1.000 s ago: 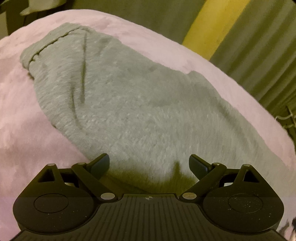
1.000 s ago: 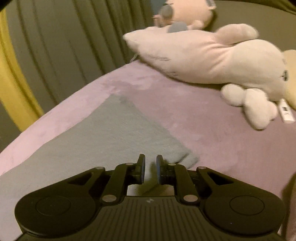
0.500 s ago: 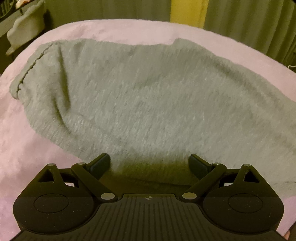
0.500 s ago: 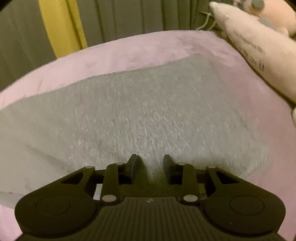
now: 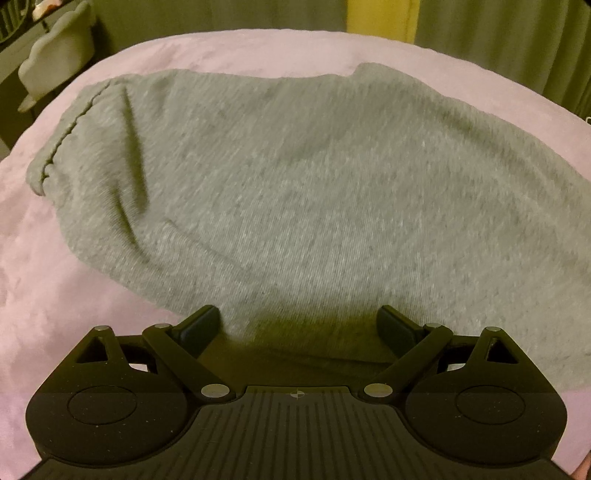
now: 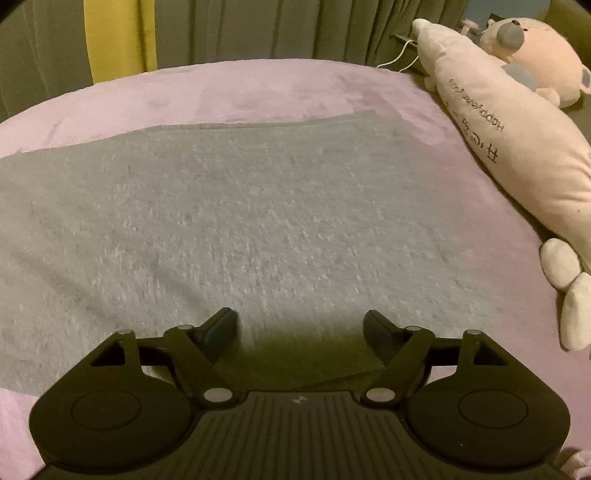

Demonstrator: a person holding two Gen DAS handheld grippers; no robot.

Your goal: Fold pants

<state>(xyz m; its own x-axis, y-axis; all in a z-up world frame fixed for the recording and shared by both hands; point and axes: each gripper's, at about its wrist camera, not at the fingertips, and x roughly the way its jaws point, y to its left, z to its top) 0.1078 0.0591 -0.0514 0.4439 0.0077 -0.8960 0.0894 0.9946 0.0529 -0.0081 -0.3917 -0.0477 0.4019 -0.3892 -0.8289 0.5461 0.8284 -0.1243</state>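
A: Spreading wide, the left claw (image 5: 298, 325) is holding nothing; its two fingers are standing far apart over the near edge of the pants (image 5: 295, 192).

B: And the cloth under it?

A: The grey pants are lying flat on the bed (image 5: 55, 295), running straight ahead of the left claw and off to both sides. The near hem is passing between the fingers, in the claw's own shadow. Whether the fingertips are touching the fabric, I cannot tell.

B: What is showing further out on that side?

A: Ahead and to the left, the waistband (image 5: 62, 136) is bunching with a stitched seam, and a long crease is running down just right of it. Beyond the bed's far edge a curtain (image 5: 498, 33) is hanging, with a yellow strip (image 5: 376, 18) in it.

B: Now the other side.

A: The right claw (image 6: 300, 328) is also gaping, gripping nothing. It is hovering at the near edge of the pants (image 6: 240, 221), which are stretching ahead and away to its left as a smooth flat panel. The corner of the cloth is lying just below its right finger.

B: And past the cloth?

A: To the right of the right claw, well apart from the pants, a long pale plush toy (image 6: 509, 147) is lying on the bed (image 6: 240, 88), with a pink plush (image 6: 532, 55) behind it. The curtain (image 6: 258, 29) is hanging at the far side.
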